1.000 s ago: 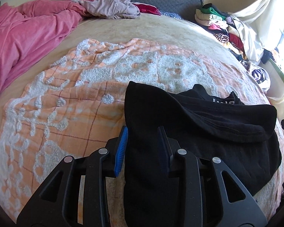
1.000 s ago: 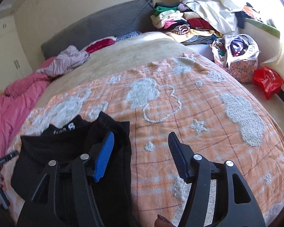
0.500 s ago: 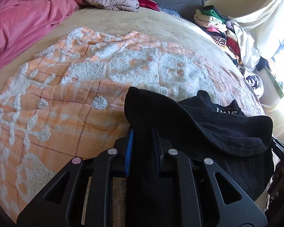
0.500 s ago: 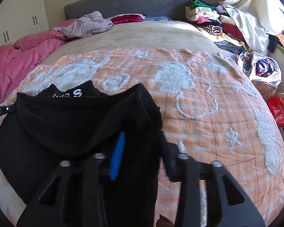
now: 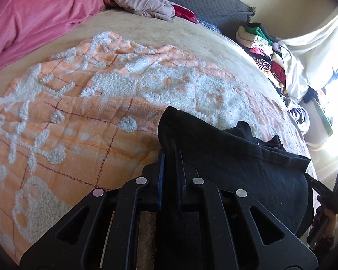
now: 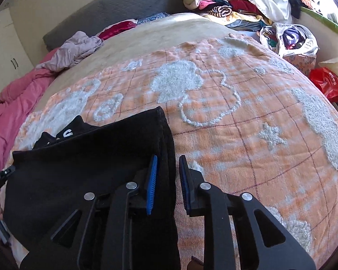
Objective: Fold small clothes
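Left wrist view: left tool [image 5: 170, 177] closed on the left edge of the black garment [image 5: 236, 168]; cloth is pinched flat between the blue pads, and the folded corner rises just ahead of the fingertips. Garment spreads away to the tool's right and lies on the orange-and-white blanket [image 5: 78, 117]. Left of the tool and ahead of it: bare blanket, then plain beige bed cover [image 5: 169, 36]. Pink duvet [image 5: 33, 15] is bunched far ahead-left, well apart from the garment. A mauve crumpled garment [image 5: 142, 2] lies far ahead by the grey headboard [image 5: 209, 2]. Far right edge of this view shows part of the other tool and a hand, partly cut off.

Right wrist view: right tool [image 6: 166, 182] has the garment's [image 6: 78, 168] right edge between its pads; jaws are opening, a gap shows beside the right pad, so cloth is not pinched. Garment's hemmed corner sits just ahead of the tool; its body runs off to the tool's left. Right of the tool and ahead: open blanket [image 6: 247, 123] up to the bed's edge. Beyond that edge, far ahead-right: clothes pile [image 6: 218, 4], bag of clothes [image 6: 290, 38], red bag [image 6: 326, 83].
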Demonstrator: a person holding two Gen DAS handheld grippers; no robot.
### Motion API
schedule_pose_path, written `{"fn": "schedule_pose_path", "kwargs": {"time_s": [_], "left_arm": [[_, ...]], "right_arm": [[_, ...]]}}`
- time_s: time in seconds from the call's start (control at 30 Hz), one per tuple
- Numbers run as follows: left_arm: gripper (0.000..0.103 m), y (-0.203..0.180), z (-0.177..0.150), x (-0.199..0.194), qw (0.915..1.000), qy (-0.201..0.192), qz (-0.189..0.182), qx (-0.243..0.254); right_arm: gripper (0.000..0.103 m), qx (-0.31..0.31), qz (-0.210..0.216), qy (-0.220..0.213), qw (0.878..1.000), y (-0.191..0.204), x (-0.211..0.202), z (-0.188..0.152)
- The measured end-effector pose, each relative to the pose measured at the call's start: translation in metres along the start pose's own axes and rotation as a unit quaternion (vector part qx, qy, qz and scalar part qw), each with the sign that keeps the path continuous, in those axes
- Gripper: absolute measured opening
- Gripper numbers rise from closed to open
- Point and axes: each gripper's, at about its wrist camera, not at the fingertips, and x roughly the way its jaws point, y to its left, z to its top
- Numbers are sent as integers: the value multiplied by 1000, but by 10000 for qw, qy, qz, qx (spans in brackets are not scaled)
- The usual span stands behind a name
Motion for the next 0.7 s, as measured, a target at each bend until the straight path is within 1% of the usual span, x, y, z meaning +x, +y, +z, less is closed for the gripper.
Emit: {"fn": "schedule_pose_path", "kwargs": {"time_s": [0.1,0.13,0.2,0.23,0.27,0.3,0.43,0.57,0.63,0.67,0.7], "left_arm": [[4,-2,5,-9,9998,-83,-172,11],[4,-3,7,-11,9997,-87,-244,11],[6,-5,11,-12,9996,-104,-268,44],[7,-6,13,-11,9996,-82,-251,71],[13,-7,15,-7,9997,-21,-217,101],[17,-8,16,-4,9997,18,-199,105],[17,-11,19,6,9996,118,-231,125],[17,-15,21,10,9995,117,-176,234],[12,-19,23,11,9991,135,-122,390],[7,-21,24,11,9986,113,-60,515],[6,-24,25,10,9980,92,-38,619]], "right_arm": [[36,-99,-41,-9,9999,0,-2,1],[43,-115,2,-22,9999,0,-3,1],[47,-135,125,-83,9998,1,-6,2],[52,-116,196,-79,9997,2,-6,2],[54,-103,252,-71,9996,3,-6,3],[54,-105,279,-86,9995,4,-7,3],[55,-105,211,-238,9994,5,-9,7],[59,-139,239,-245,9993,5,-6,21],[59,-159,243,-165,9994,5,1,28],[59,-228,231,-93,9994,7,6,31],[58,-310,217,-10,9993,10,11,35]]}}
